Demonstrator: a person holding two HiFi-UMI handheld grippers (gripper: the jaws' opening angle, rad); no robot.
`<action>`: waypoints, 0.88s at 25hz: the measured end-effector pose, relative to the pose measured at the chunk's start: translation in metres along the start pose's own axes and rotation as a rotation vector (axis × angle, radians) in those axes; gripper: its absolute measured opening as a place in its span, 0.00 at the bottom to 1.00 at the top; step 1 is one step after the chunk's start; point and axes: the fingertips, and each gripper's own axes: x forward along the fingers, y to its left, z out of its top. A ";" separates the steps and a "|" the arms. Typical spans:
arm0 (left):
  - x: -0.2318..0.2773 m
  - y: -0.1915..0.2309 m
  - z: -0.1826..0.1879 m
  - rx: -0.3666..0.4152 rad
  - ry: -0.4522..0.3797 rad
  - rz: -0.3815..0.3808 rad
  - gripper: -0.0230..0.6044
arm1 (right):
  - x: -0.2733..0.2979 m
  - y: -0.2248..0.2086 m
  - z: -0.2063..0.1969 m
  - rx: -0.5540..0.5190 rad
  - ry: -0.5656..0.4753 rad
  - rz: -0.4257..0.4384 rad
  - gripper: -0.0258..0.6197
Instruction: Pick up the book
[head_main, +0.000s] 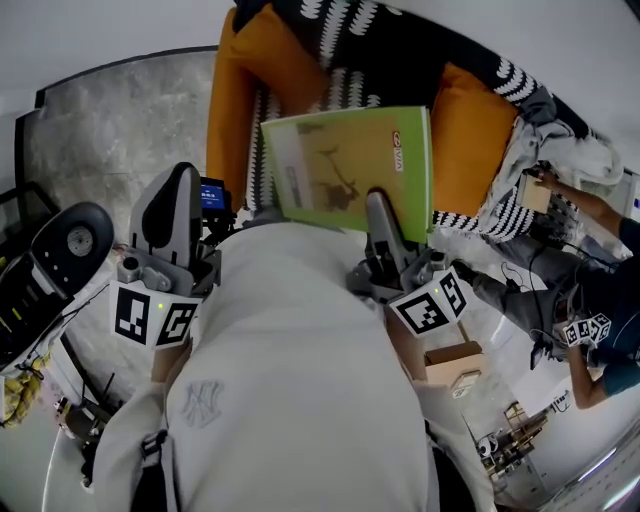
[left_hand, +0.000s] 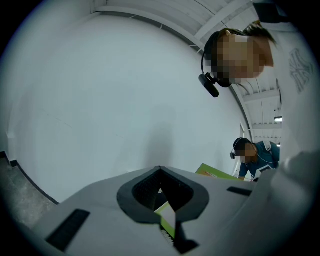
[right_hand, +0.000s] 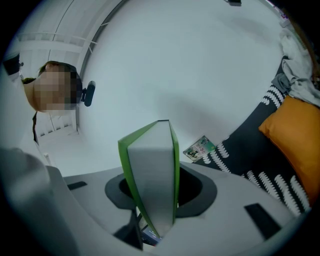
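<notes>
The book (head_main: 350, 165) has a green cover with a dark animal drawing and is held up over the sofa. My right gripper (head_main: 380, 205) is shut on its lower edge. In the right gripper view the book (right_hand: 152, 175) stands edge-on between the jaws (right_hand: 152, 220), with green covers around a grey page block. My left gripper (head_main: 175, 215) is at the left, apart from the book's visible edge. In the left gripper view a green and white sliver (left_hand: 167, 216) shows in the jaw gap (left_hand: 162, 200), and the book's edge (left_hand: 216, 173) shows further right. Whether those jaws are open or shut is hidden.
A sofa with a black and white patterned cover (head_main: 400, 50) holds orange cushions (head_main: 240, 90) (head_main: 470, 130). A second person (head_main: 600, 330) works at the right. A black chair (head_main: 70, 240) stands at the left and a cardboard box (head_main: 455, 365) by my right side. A small magazine (right_hand: 200, 148) lies by the sofa.
</notes>
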 end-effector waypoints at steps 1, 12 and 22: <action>0.000 -0.001 0.000 0.000 0.000 -0.002 0.05 | 0.000 0.000 0.000 -0.001 0.002 0.001 0.27; 0.011 0.005 -0.001 -0.006 0.003 -0.007 0.05 | 0.014 -0.004 0.001 0.000 0.013 0.006 0.27; 0.011 0.016 0.005 0.001 -0.011 0.023 0.05 | 0.023 -0.005 0.002 0.008 0.027 0.017 0.27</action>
